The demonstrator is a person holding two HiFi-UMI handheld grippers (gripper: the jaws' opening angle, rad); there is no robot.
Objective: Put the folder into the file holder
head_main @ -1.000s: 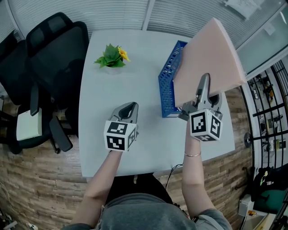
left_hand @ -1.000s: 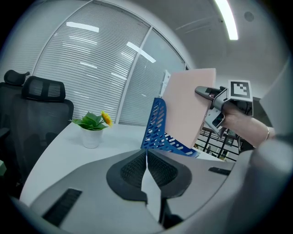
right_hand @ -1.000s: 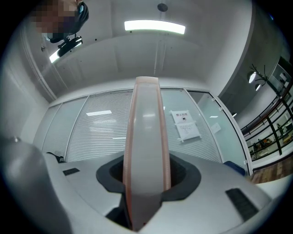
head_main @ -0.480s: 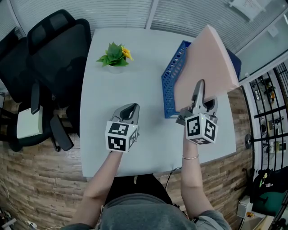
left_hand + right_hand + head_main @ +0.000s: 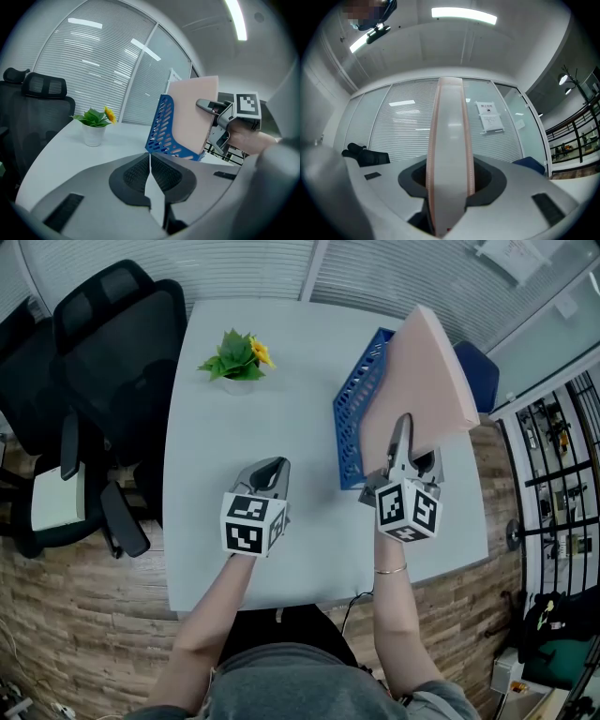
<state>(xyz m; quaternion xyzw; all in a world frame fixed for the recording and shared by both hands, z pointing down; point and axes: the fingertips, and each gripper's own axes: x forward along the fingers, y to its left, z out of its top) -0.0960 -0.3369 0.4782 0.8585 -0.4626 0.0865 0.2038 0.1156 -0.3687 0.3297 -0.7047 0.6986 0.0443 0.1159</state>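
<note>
A pale pink folder (image 5: 417, 381) is held up on edge over the right side of the blue mesh file holder (image 5: 349, 432), which stands on the white table. My right gripper (image 5: 403, 432) grips the folder's near edge; its jaws are opening slightly, with the folder (image 5: 450, 154) still filling the gap between the pads. The left gripper view shows the folder (image 5: 192, 112) standing behind the holder's (image 5: 161, 129) side wall. My left gripper (image 5: 267, 472) hovers over the table's middle, shut and empty, its jaws meeting (image 5: 150, 161).
A small potted plant (image 5: 236, 357) with a yellow flower stands at the table's (image 5: 272, 418) far left. Black office chairs (image 5: 103, 343) are left of the table. A blue chair (image 5: 478, 367) sits at the far right, beyond the folder.
My right gripper has carried the folder leftward and nearer, turning it more edge-on above the file holder. The left gripper has stayed put.
</note>
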